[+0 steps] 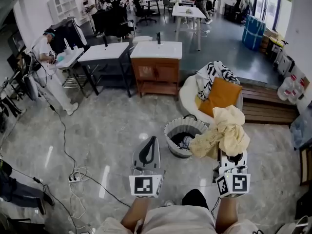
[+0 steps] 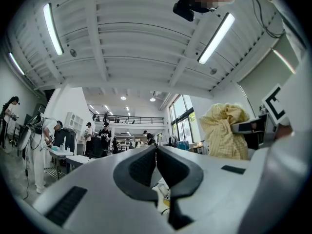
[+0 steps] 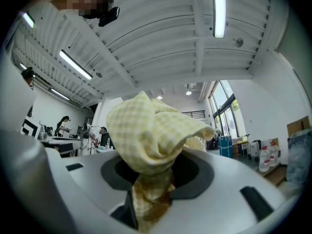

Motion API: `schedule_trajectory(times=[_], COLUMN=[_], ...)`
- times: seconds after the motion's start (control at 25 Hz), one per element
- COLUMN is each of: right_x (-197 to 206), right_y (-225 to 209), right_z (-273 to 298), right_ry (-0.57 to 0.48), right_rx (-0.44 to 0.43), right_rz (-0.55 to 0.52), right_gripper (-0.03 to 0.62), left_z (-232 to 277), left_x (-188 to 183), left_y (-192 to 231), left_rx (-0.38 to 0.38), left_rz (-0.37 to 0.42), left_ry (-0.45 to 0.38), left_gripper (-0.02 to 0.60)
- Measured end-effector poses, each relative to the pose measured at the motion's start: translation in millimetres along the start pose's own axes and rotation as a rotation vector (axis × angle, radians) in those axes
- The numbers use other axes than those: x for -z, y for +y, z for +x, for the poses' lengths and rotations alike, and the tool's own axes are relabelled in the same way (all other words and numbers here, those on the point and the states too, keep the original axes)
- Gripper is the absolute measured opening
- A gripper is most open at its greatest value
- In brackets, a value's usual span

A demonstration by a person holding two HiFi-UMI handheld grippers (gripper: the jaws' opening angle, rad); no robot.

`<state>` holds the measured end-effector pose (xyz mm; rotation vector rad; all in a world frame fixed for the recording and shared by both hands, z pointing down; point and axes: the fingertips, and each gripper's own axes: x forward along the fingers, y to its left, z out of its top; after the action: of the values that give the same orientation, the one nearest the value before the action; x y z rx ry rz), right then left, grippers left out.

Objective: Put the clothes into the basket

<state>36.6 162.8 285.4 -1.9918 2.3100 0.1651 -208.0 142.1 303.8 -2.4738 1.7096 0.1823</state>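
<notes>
A pale yellow checked cloth (image 1: 225, 129) bunches above my right gripper (image 1: 233, 157), just right of the round grey basket (image 1: 170, 129). In the right gripper view the yellow checked cloth (image 3: 153, 138) is pinched between the two jaws and billows over them. The basket holds dark clothes (image 1: 184, 141). My left gripper (image 1: 151, 140) hangs to the left of the basket; in the left gripper view its jaws (image 2: 156, 148) meet at the tips with nothing between them. More clothes, an orange piece (image 1: 222, 94) and a black-and-white patterned one (image 1: 213, 72), lie on a white chair (image 1: 187, 95) behind the basket.
A wooden sink cabinet (image 1: 157, 68) stands behind the basket, with tables and several people further back. A wooden bench (image 1: 263, 107) runs along the right. Cables and a power strip (image 1: 74, 178) trail over the shiny floor at the left.
</notes>
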Motion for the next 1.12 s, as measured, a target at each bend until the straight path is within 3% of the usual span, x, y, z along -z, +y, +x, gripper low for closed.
schedule_trajectory(times=[0.6, 1.12], right_x=[22, 38], right_y=[-20, -112], right_z=[52, 136], right_ry=[0.036, 0.007], right_rx=[-0.01, -0.017], right_rz=[0.025, 0.09], right_gripper=[0.153, 0.154], left_z=[51, 177], left_x=[18, 36], left_y=[-1, -37], left_rx=[0.013, 0.015], left_rz=[0.017, 0.027], left_ry=[0.033, 0.04], left_gripper=[0.006, 0.006])
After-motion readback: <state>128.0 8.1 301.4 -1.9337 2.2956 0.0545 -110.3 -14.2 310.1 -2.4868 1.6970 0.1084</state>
